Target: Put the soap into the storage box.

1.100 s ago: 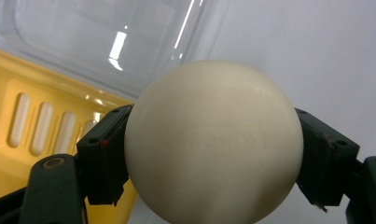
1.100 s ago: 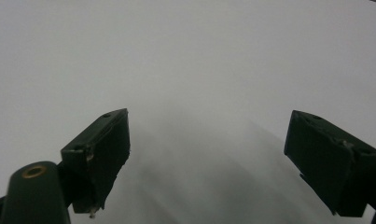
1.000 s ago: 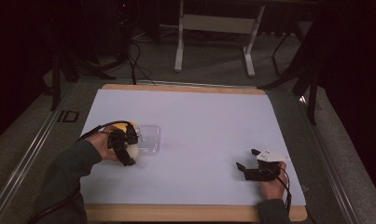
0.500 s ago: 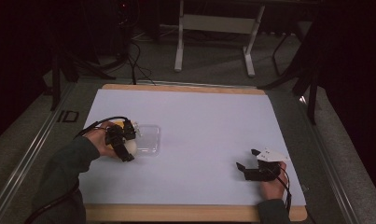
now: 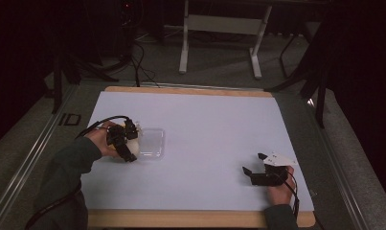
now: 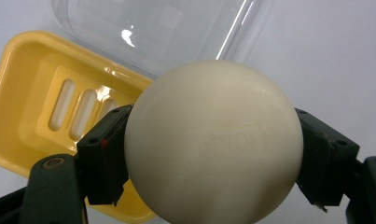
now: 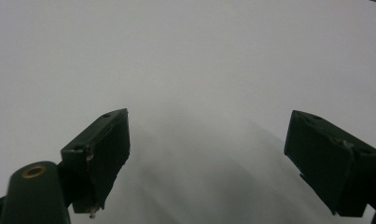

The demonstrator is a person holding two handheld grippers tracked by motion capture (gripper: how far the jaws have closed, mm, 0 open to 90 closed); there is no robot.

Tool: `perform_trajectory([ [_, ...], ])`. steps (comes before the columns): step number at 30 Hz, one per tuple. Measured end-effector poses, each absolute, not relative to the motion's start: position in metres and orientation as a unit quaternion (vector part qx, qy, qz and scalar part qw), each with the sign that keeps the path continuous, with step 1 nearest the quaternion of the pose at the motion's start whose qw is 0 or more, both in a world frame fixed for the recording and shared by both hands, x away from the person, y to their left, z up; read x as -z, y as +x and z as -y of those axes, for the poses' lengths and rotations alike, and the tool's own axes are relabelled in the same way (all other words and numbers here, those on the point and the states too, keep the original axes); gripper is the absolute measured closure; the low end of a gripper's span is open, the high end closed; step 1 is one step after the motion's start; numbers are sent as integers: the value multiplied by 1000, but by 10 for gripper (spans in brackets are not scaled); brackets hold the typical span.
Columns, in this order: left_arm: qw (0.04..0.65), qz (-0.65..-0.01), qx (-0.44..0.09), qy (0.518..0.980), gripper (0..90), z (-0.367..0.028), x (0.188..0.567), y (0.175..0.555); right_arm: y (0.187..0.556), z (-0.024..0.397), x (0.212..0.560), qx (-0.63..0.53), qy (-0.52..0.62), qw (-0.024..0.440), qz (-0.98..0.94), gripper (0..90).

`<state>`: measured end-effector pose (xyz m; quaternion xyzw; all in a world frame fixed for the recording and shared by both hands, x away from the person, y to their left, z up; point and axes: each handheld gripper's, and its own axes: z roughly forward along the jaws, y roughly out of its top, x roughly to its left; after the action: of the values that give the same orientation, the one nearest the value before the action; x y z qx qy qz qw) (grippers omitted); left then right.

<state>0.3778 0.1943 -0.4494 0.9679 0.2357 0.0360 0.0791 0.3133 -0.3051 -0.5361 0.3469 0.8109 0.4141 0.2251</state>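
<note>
My left gripper (image 6: 213, 163) is shut on a cream, rounded bar of soap (image 6: 213, 144), held just above a yellow soap dish (image 6: 41, 107) with drain slots. A clear plastic lid (image 6: 153, 32) lies beside the dish. In the high view the left gripper (image 5: 128, 142) holds the soap (image 5: 131, 145) at the table's left, next to the clear lid (image 5: 151, 143). My right gripper (image 5: 254, 167) rests open near the front right of the white sheet, and its own view (image 7: 209, 163) has nothing between the jaws.
A white sheet (image 5: 205, 124) covers the wooden table top. A metal frame stand (image 5: 219, 28) and cables lie on the dark floor beyond the far edge. Metal rails (image 5: 32, 158) run along both sides of the table.
My left gripper has risen and shifted slightly toward the far side with the soap, over the yellow dish. The right gripper has stayed in place.
</note>
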Motion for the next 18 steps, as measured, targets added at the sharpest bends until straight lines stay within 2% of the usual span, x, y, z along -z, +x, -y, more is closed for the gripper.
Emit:
perform_trajectory([
  [18,83,-250,-37,964,229,-198,449,386,313,305,536,-414,347,225,-811,139],
])
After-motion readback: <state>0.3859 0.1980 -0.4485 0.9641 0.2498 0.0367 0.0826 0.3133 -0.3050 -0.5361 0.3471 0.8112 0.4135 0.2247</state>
